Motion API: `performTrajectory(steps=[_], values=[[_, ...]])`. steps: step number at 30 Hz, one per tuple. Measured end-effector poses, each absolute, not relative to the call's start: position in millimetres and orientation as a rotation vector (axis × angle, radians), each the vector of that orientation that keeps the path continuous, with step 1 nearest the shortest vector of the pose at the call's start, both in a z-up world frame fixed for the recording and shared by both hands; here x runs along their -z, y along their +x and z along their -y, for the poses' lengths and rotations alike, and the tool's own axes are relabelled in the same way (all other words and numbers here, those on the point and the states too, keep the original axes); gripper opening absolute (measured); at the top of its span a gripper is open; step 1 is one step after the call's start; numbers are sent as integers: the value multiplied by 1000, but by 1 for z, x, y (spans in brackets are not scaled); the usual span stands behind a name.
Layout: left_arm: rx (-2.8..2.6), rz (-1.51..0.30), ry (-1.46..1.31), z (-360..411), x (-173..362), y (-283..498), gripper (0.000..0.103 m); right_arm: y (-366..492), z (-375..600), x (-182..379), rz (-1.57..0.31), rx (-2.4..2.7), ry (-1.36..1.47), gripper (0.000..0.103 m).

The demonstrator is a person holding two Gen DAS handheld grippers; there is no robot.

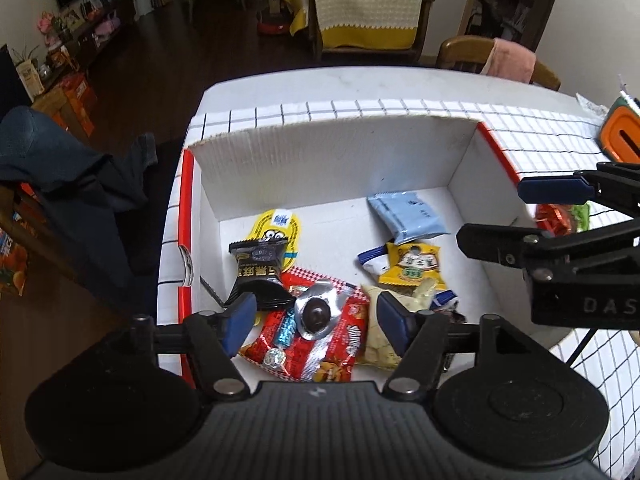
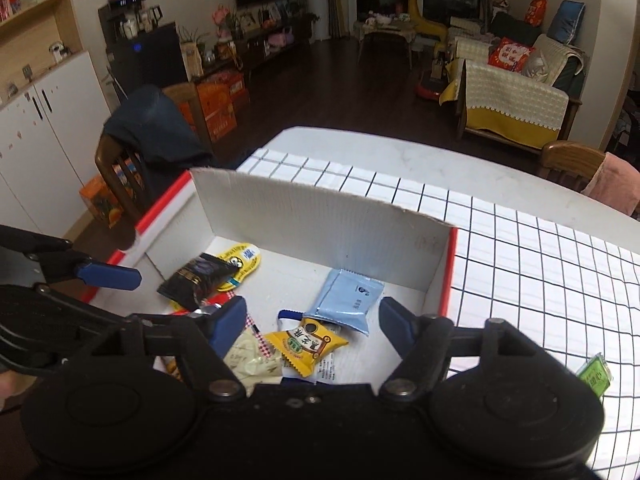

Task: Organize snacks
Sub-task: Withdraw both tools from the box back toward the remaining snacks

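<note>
A white cardboard box [image 1: 320, 168] with a red rim holds several snacks: a black packet [image 1: 258, 268], a yellow cartoon packet [image 1: 280, 224], a red packet [image 1: 320, 348], a foil-wrapped chocolate [image 1: 316, 314], a light blue packet [image 1: 408, 216] and a yellow packet [image 1: 412, 268]. My left gripper [image 1: 314, 320] is open above the red packet, holding nothing. My right gripper [image 2: 312, 324] is open and empty over the box [image 2: 320, 216], above the yellow packet [image 2: 306, 344] and blue packet [image 2: 348, 296]. It enters the left wrist view from the right [image 1: 520, 212].
The box stands on a white grid-patterned tablecloth [image 2: 540, 272]. A green packet [image 2: 596, 374] lies on the cloth at right. An orange object [image 1: 620, 136] sits at the table's right. Chairs [image 2: 132, 152] stand around the table; a pink cloth hangs on one [image 1: 512, 60].
</note>
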State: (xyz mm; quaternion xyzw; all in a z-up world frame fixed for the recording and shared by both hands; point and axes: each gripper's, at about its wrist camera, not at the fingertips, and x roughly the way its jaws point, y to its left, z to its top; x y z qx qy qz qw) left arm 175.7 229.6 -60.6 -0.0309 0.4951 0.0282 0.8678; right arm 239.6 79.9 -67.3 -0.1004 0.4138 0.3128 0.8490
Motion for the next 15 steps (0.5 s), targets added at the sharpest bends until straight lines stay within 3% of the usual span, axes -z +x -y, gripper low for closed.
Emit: performTrajectory(steps=[10,15], values=[[-16,-940,-63,-213,33,150,80,207,-50,41,-809,-660,-132,91],[12,-902,-46,-201,22,140,81,190,-30,30,-783,-649,-88,96]])
